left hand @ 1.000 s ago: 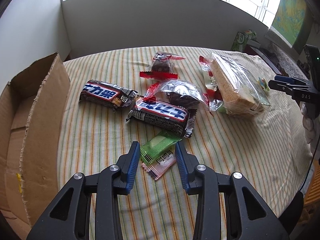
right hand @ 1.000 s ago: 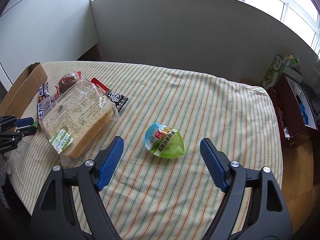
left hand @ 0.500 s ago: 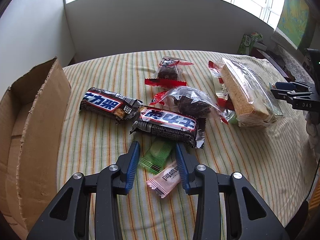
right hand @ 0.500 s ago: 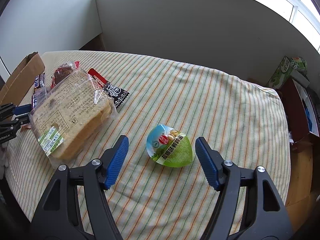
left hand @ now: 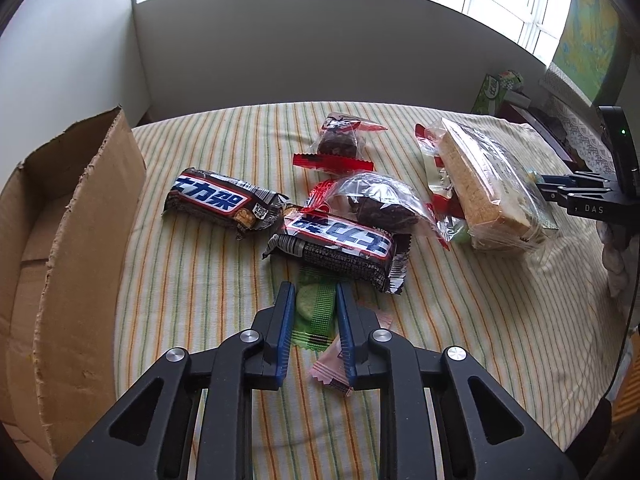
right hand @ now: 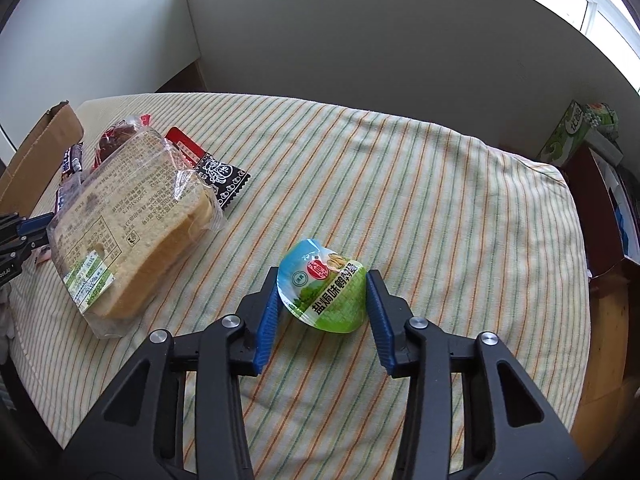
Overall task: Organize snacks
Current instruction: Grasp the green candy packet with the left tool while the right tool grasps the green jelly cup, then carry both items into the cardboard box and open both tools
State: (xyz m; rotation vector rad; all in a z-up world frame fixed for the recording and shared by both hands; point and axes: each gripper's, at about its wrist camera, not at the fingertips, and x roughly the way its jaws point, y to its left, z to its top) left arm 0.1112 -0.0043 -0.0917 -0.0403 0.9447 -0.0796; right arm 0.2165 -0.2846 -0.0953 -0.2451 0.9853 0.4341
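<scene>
Between closing jaws: green wafer packet [left hand: 314,309], green-lidded cup [right hand: 323,290].

- Left gripper [left hand: 312,306] is angled down toward the table, black arms with blue pads, jaws closing. The green wrapped candy [left hand: 314,312] sits between the pads and both look pressed against its sides.
- Right gripper [right hand: 322,300] tilts down too, jaws closing on the round green-and-blue snack pack [right hand: 322,290]. The left pad touches its edge; the right pad is right at the other edge, contact hard to call.
</scene>
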